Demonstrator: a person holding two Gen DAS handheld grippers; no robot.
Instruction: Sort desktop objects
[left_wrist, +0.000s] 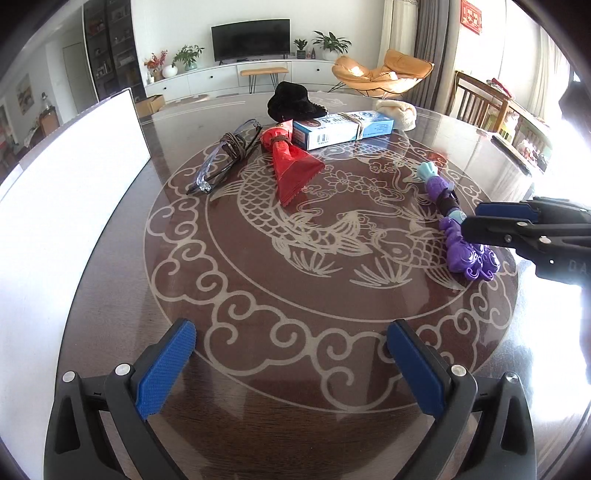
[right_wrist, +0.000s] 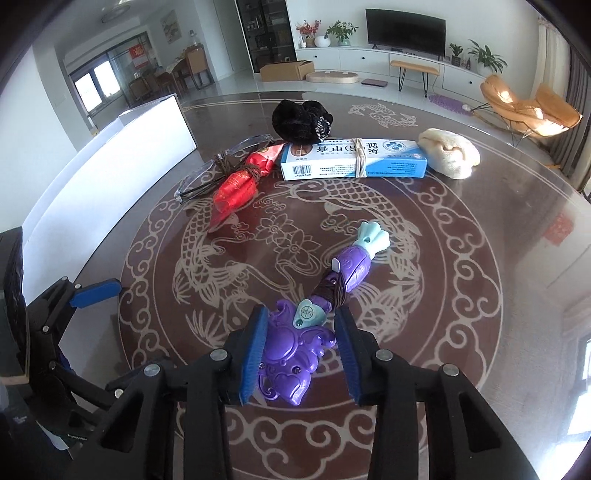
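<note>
Right tool sits low over the round, fish-patterned surface, its blue pads narrowed around the broad ornate end of a purple toy wand. Its left pad lies against the wand's edge; whether the right pad touches cannot be told from this view. The wand lies flat, its pale blue tip pointing away toward the far things, with a dark cord wound about its middle. Left tool hovers with its jaws wide and nothing between them, over a bare part of the surface. Beyond the wand, left of centre, lies a red packet tied with cord, just beside a pair of clear glasses. Behind these rests a blue and white box bound with a rubber band, then a black fuzzy item and, to the right, a cream-coloured lump. A white box stands at the surface's left edge.
</note>
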